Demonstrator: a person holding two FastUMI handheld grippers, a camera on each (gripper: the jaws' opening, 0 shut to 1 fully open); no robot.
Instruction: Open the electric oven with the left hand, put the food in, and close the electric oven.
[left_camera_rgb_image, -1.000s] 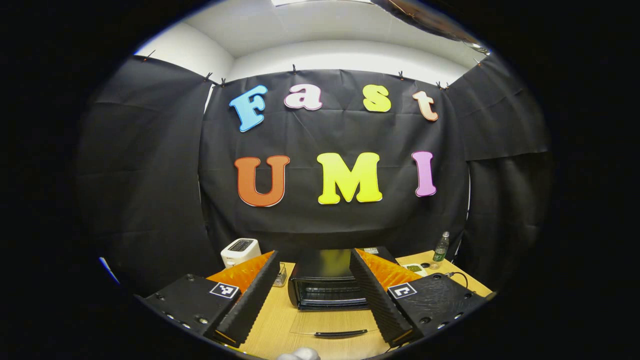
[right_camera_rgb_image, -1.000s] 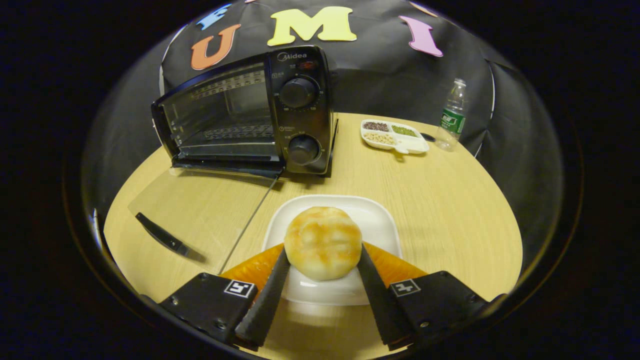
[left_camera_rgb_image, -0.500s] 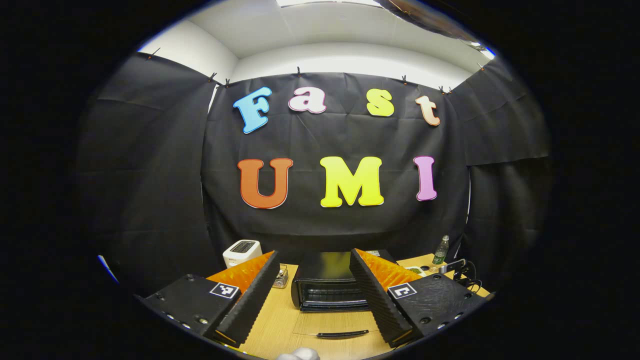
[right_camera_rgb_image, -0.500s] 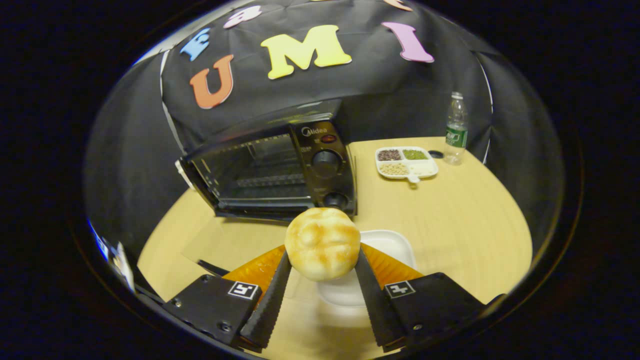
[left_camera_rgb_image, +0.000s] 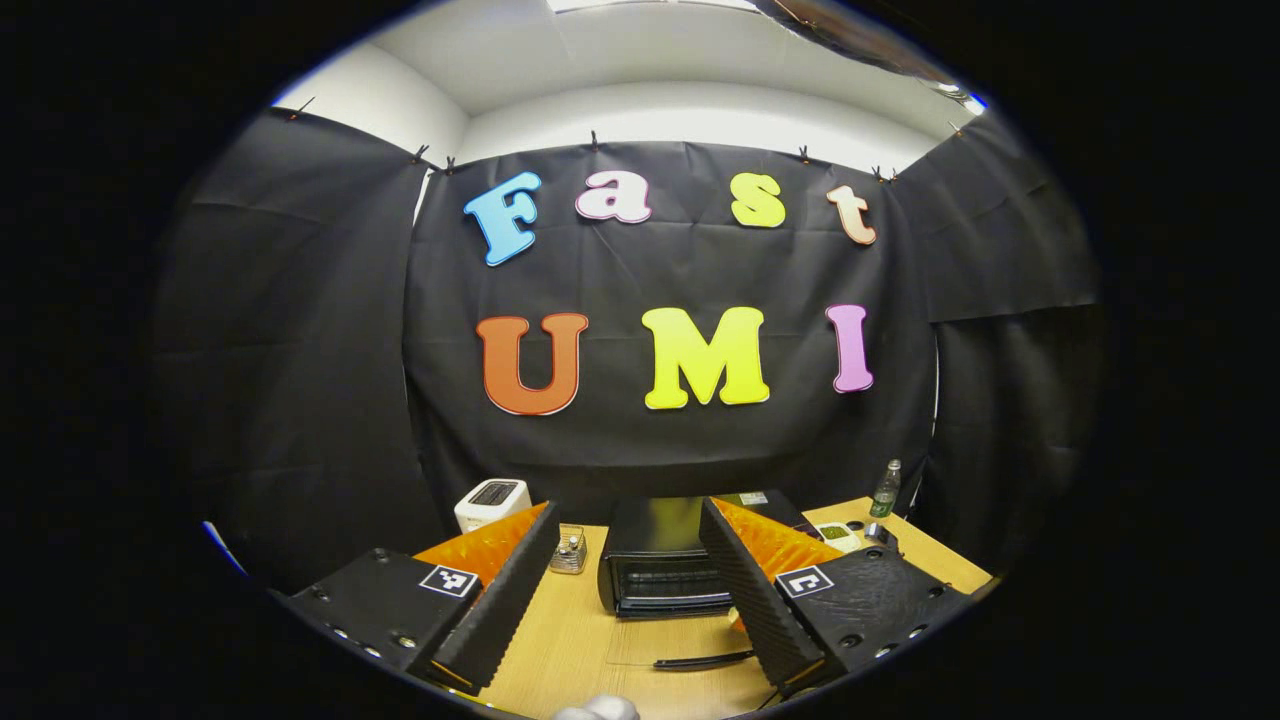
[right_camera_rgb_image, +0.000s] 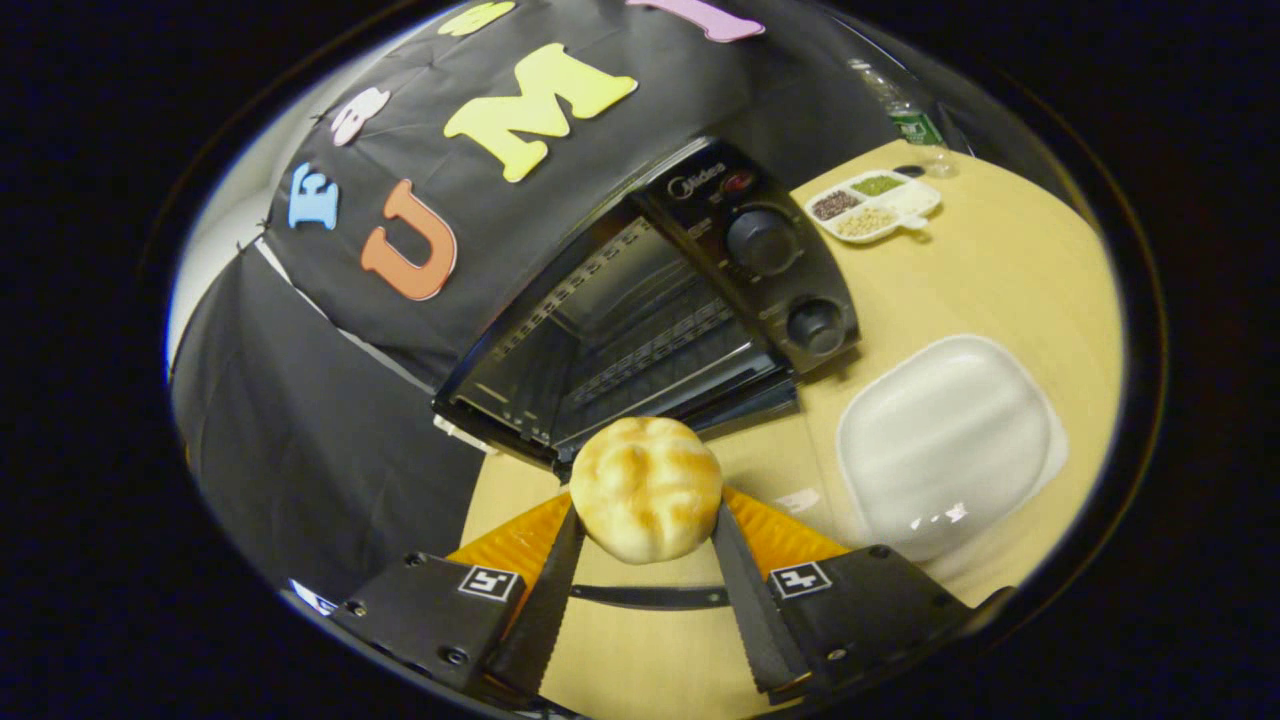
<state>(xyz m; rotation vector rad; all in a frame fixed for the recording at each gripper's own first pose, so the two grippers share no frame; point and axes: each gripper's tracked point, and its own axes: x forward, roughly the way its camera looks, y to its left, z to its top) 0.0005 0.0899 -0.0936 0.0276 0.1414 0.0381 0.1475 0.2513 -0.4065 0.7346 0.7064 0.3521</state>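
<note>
A round, golden-brown baked bun (right_camera_rgb_image: 646, 488) is clamped between the two fingers of the right gripper (right_camera_rgb_image: 642, 545), held in the air just in front of the black electric countertop oven (right_camera_rgb_image: 660, 310). The oven's glass door (right_camera_rgb_image: 650, 597) lies folded down, so opening is done. The square white plate (right_camera_rgb_image: 945, 440) on the light wooden table (right_camera_rgb_image: 1010, 270) sits bare. The left gripper (left_camera_rgb_image: 628, 580) hangs back, fingers spread apart on nothing. Placing the bun inside and closing the door remain.

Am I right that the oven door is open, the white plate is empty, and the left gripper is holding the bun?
Not quite: the right gripper holds the bun, as the right gripper view shows. The oven door is open and the white plate is empty, as you said.
</note>
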